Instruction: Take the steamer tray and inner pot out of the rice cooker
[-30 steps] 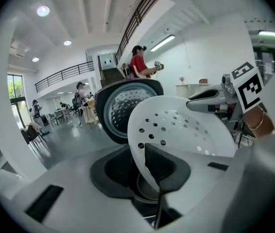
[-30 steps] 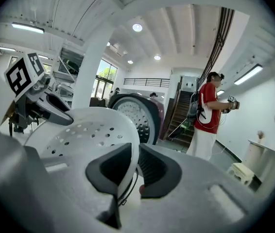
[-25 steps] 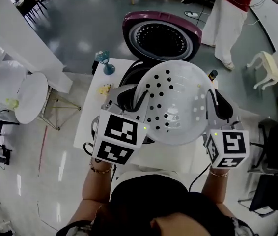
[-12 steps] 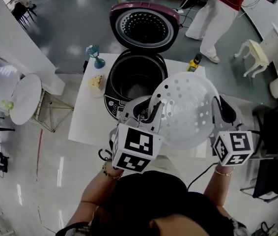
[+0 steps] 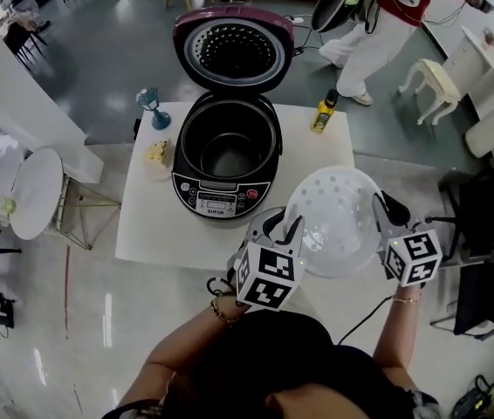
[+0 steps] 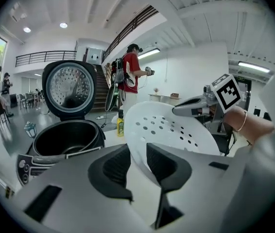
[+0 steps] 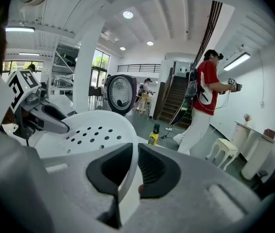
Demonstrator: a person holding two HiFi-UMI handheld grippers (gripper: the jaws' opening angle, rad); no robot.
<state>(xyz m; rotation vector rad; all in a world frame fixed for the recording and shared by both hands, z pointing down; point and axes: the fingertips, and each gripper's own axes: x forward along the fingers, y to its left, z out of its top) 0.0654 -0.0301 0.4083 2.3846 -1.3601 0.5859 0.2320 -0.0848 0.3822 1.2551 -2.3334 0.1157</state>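
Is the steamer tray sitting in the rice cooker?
No, the tray is clear of the cooker, over the table's near right corner, its rim clamped in the right gripper.

The steamer tray (image 5: 334, 216) is white, round and shallow, pierced with round holes, hollow side up. It hangs clear of the tabletop (image 5: 151, 225), in front and to the right of the rice cooker (image 5: 221, 195). The left hand-held gripper (image 5: 282, 225), its jaws just opened slightly, has one rim between them; the right hand-held gripper (image 5: 378, 203) clamps the opposite rim. The dark inner pot (image 5: 228, 151) sits in the cooker's body, under the upright purple lid (image 5: 232, 49).
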